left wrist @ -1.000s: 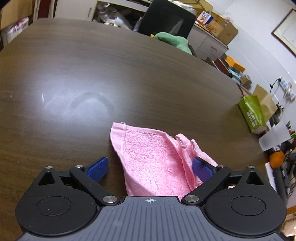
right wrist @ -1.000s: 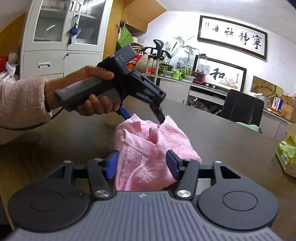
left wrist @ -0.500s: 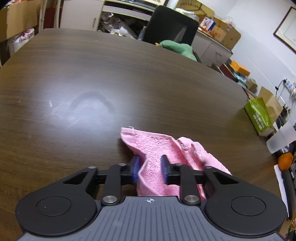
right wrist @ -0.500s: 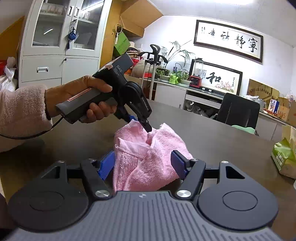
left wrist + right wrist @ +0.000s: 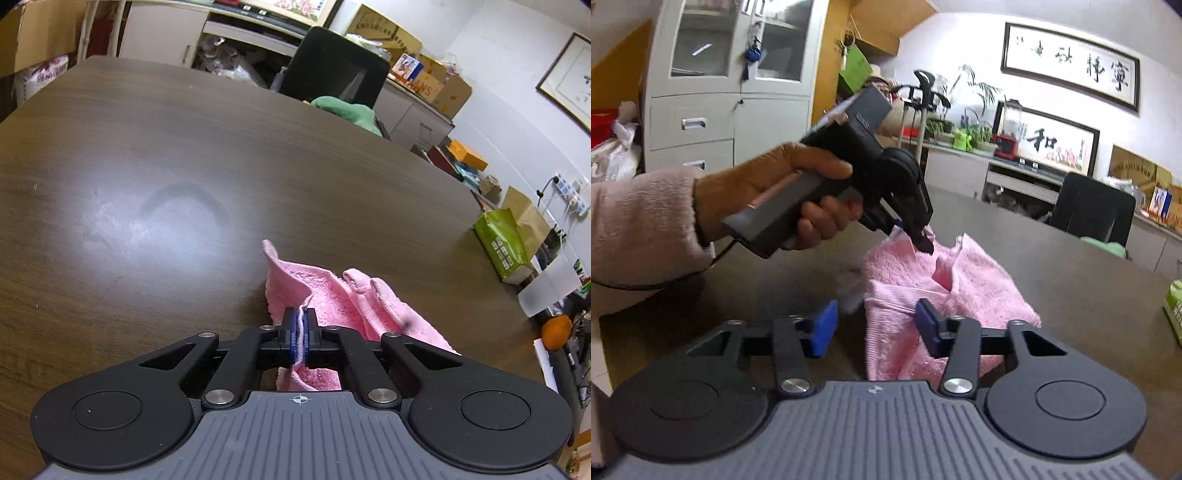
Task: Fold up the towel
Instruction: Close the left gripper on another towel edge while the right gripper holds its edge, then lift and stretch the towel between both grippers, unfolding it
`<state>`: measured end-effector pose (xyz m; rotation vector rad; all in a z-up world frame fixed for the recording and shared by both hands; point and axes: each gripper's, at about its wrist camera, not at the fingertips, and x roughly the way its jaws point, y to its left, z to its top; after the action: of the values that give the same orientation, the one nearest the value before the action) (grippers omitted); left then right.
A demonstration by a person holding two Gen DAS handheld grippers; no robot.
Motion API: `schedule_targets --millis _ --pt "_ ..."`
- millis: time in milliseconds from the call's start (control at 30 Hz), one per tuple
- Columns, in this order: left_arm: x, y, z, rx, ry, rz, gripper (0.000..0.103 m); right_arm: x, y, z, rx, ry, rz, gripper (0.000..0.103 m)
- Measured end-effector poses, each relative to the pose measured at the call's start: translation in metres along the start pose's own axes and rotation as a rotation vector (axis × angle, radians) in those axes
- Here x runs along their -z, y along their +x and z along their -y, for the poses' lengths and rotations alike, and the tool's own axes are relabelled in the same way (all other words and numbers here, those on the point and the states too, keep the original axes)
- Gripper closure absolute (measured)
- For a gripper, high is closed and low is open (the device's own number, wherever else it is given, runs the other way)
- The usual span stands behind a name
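Note:
A crumpled pink towel (image 5: 332, 295) lies on the dark wooden table (image 5: 184, 166). My left gripper (image 5: 302, 332) is shut on a thin raised edge of the towel, its blue pads pressed together on the cloth. In the right wrist view the towel (image 5: 979, 280) sits just ahead, and a hand holds the left gripper (image 5: 918, 236) pinching its far edge. My right gripper (image 5: 875, 319) is closing around the towel's near corner. Its right pad (image 5: 925, 317) touches the cloth, while its left pad (image 5: 823, 326) stands clear of it.
A green bag (image 5: 502, 243) stands at the table's right edge. A black chair (image 5: 332, 70) with a green cloth (image 5: 347, 110) is behind the far edge. A pink sleeve (image 5: 639, 221) reaches in from the left. Cabinets and boxes line the walls.
The left gripper's jaws have closed onto the towel's edge and drawn it up a little. The right gripper's jaws have narrowed and slid left, so the towel sits nearer its right pad.

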<state>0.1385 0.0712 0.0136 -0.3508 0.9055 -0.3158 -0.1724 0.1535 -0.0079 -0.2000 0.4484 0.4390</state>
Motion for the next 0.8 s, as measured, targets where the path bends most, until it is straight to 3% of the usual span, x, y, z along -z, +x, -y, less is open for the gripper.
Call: schedule_targets --millis 167,300,433,467,633,700,800 --pt "-0.002 0.0 -0.005 -0.024 -0.021 -0.007 0.095 0.005 0.005 -0.002 0.094 0.002 -0.024 0.08" --pt "-0.005 0.002 -0.011 -0.028 -0.065 -0.013 0.081 0.009 0.003 0.001 0.125 0.009 -0.026 0.081" --pt "-0.007 0.004 -0.007 -0.019 -0.075 -0.007 0.054 0.013 0.0 0.006 0.141 0.025 -0.018 0.08" --pt "-0.008 0.005 -0.004 -0.024 -0.067 -0.007 0.054 0.014 0.0 0.007 0.143 0.027 -0.017 0.081" --pt "-0.004 0.014 0.005 -0.03 -0.03 -0.017 0.086 0.018 -0.004 0.009 0.152 0.033 -0.011 0.081" --pt "-0.002 0.014 0.005 -0.035 -0.029 -0.019 0.095 0.019 -0.004 0.008 0.159 0.035 -0.011 0.079" --pt "0.0 0.012 0.003 -0.029 -0.035 -0.013 0.099 0.021 -0.004 0.009 0.154 0.034 -0.013 0.073"
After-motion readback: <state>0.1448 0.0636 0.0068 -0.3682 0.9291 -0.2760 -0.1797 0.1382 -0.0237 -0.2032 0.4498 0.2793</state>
